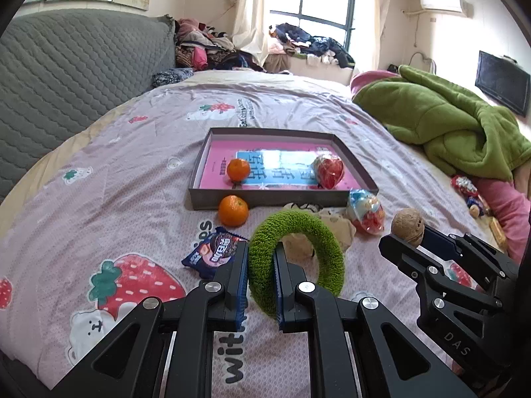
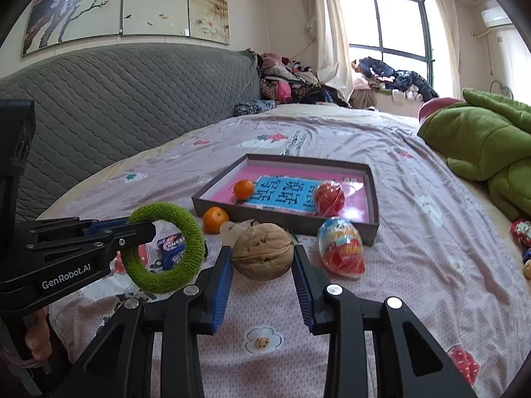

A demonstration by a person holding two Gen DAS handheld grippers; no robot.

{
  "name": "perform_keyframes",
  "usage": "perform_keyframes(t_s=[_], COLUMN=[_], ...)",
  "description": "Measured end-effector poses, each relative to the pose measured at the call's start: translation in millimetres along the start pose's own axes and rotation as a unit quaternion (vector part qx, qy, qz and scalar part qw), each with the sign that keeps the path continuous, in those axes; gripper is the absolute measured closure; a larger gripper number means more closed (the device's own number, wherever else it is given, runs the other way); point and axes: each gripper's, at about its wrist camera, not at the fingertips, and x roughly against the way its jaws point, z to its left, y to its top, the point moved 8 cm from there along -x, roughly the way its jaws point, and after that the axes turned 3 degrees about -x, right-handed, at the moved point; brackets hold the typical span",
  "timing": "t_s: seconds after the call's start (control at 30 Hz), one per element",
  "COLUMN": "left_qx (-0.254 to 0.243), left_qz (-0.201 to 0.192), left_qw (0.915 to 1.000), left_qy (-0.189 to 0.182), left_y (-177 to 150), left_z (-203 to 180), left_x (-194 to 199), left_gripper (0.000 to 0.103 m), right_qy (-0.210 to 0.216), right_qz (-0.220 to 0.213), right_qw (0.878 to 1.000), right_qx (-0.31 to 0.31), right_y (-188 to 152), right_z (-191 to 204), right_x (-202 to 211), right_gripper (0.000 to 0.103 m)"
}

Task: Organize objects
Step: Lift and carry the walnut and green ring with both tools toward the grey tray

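My left gripper (image 1: 261, 258) is shut on a fuzzy green ring (image 1: 327, 252), one finger through its hole, holding it above the bedspread; the ring also shows in the right wrist view (image 2: 192, 252). My right gripper (image 2: 261, 258) is shut on a brown walnut (image 2: 262, 252), also seen in the left wrist view (image 1: 407, 225). A grey box tray (image 1: 199, 179) with a pink liner holds an orange tangerine (image 1: 238, 169) and a red wrapped apple (image 1: 328, 170). A second tangerine (image 1: 233, 210) lies in front of the tray.
A blue snack packet (image 1: 212, 255), a wrapped toy egg (image 1: 365, 210) and a cream plush item (image 1: 335, 224) lie near the tray's front. A green blanket (image 1: 448, 122) is heaped on the right, a grey headboard (image 1: 66, 66) on the left. More wrapped items (image 1: 464, 185) lie far right.
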Motion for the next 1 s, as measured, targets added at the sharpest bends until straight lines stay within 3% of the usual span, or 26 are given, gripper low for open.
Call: perform_keyframes(t_s=[1.0], left_qx=[0.003], left_qz=[-0.042], left_qw=[0.9991], left_qy=[0.006], left_y=[61.9], left_z=[4.3], left_x=[-19.6], left_gripper=[0.089], right_qy=[-0.01], right_qz=[-0.051], right_qw=[0.998], right_qx=[0.024], right_y=[68.0], right_z=[-7.0], right_x=[-15.2], right_gripper=[0.067])
